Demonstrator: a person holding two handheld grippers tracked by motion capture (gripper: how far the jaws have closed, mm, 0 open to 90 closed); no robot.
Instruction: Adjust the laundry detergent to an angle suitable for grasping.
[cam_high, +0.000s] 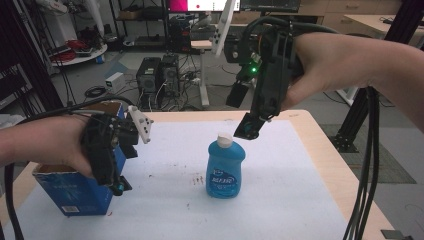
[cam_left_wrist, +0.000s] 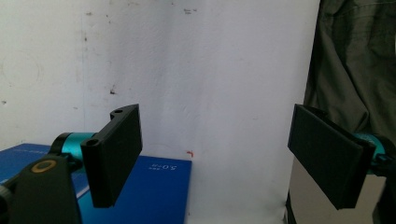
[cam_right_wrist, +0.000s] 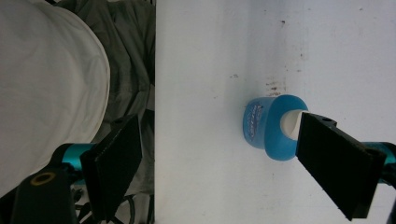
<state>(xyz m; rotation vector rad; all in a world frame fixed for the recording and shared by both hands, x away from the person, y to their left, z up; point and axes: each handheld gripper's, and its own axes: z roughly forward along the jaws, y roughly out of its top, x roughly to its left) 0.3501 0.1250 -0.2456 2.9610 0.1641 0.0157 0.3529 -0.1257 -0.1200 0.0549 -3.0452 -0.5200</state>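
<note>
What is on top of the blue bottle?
A white cap tops the blue bottle. The right gripper hangs open just above and beside it, not touching. In the right gripper view one jaw covers part of the cap, so its far edge is hidden.

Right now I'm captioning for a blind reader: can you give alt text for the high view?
A blue bottle with a white cap stands mid-table; the open right gripper hovers beside its cap. The left gripper hangs by a blue box.
</note>
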